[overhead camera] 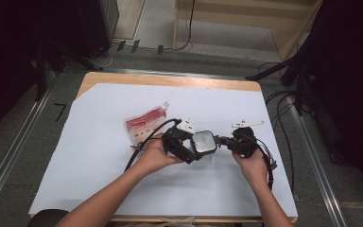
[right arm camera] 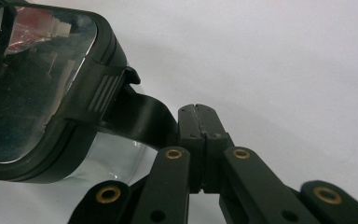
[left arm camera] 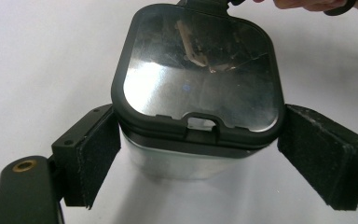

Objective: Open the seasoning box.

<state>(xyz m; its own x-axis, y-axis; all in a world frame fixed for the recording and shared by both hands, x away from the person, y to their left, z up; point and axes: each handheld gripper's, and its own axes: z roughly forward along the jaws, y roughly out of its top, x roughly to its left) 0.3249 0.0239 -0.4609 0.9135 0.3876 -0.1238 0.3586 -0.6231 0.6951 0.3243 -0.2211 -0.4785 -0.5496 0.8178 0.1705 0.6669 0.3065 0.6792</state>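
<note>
A small box (overhead camera: 203, 143) with a black-rimmed shiny lid and a clear body rests on the white sheet (overhead camera: 99, 156) between my two hands. My left gripper (overhead camera: 194, 150) comes in from the left. In the left gripper view the box (left arm camera: 200, 70) sits between its wide jaws. My left gripper (left arm camera: 200, 172) is open, its pads (left arm camera: 98, 154) flanking the body without squeezing it. My right gripper (overhead camera: 224, 141) reaches in from the right. In the right gripper view my right gripper (right arm camera: 199, 116) is shut on the black handle (right arm camera: 144, 116) that sticks out from the box (right arm camera: 32, 84).
A red pouch (overhead camera: 146, 124) with a white cap lies flat just behind and left of my left hand. Black cables (overhead camera: 283, 123) hang off the table's right edge. The wooden table edge (overhead camera: 170, 80) shows at the back of the sheet.
</note>
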